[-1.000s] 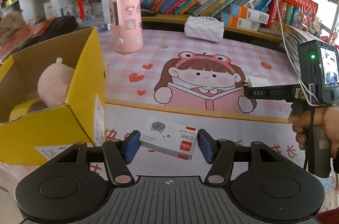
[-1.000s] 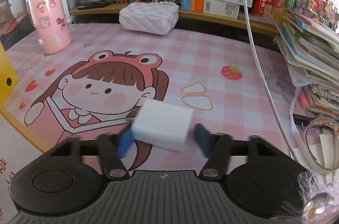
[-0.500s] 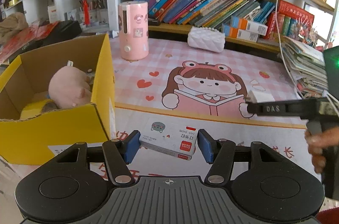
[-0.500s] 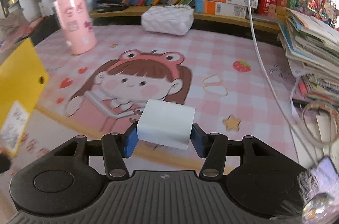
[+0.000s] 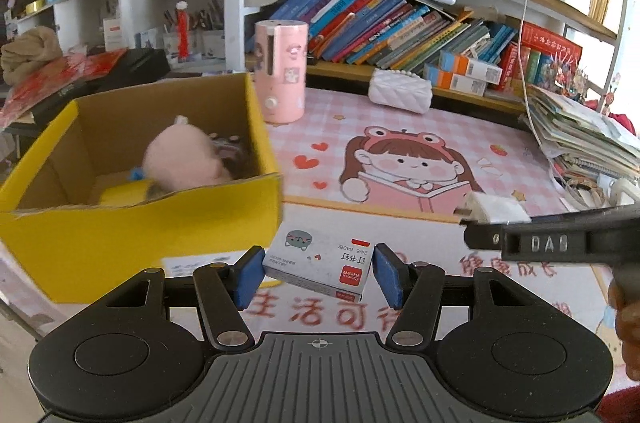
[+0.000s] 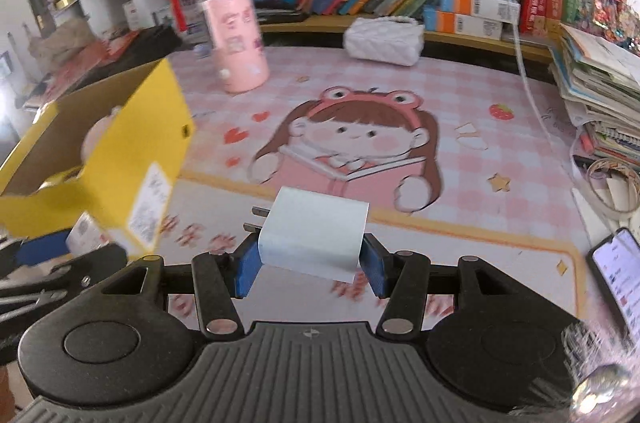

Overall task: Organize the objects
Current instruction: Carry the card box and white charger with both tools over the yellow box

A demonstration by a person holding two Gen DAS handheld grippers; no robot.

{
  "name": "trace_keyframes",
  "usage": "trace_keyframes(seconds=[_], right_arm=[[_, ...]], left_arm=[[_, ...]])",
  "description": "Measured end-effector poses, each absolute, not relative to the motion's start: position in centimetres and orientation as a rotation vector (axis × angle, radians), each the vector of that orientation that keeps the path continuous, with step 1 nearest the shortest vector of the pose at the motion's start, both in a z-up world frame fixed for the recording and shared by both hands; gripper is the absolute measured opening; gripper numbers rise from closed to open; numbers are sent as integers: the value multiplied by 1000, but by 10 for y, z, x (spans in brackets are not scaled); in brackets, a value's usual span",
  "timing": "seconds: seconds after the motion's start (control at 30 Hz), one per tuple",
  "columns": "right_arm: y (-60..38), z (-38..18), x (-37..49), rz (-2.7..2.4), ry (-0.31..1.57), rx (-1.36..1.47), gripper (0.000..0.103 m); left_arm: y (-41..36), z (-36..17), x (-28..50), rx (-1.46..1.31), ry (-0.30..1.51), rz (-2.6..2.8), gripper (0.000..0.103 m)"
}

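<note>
My left gripper (image 5: pixel 318 273) is shut on a small white staples box (image 5: pixel 320 263) with a red label, held above the mat just right of the yellow cardboard box (image 5: pixel 132 235). The box holds a pink plush toy (image 5: pixel 180 159) and a yellow tape roll (image 5: pixel 120 193). My right gripper (image 6: pixel 310 265) is shut on a white charger plug (image 6: pixel 314 233) with its prongs pointing left. The right gripper also shows in the left wrist view (image 5: pixel 480 237), with the charger (image 5: pixel 494 209) in it. The yellow box stands at the left in the right wrist view (image 6: pixel 120 159).
A pink cylinder (image 5: pixel 282 71) and a white quilted pouch (image 5: pixel 400 97) stand at the back of the pink cartoon mat (image 5: pixel 440 131). A stack of books and papers (image 6: pixel 600 83) is at the right. A phone (image 6: pixel 618 275) lies at the mat's right edge. Bookshelves rise behind.
Both grippers have risen and moved left toward the yellow box, each still holding its object. The box's inside shows more fully in the left wrist view.
</note>
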State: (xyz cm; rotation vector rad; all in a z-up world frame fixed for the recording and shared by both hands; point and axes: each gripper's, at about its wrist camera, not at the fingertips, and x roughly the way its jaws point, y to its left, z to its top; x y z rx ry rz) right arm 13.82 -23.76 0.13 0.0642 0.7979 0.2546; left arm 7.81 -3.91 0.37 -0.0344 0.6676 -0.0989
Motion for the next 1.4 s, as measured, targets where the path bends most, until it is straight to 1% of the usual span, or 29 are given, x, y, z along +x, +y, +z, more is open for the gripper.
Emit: trace_keyframes(seconds=[0.37,0.8,1.1,1.4], right_arm=[[-163,4,78,327,802,-41,50],[-102,-1,17,378,811,-66,50],[-66,-2,-8,432,807,-92,50],[-49,7,-19,441,776,-106,50]], left_arm=[[20,6,27,-71,667,-82,58],[74,4,-32,-86,668,-38,58],[106,6,-59,-103,648,13,58],[117,15,-67,-99,605,18,58]])
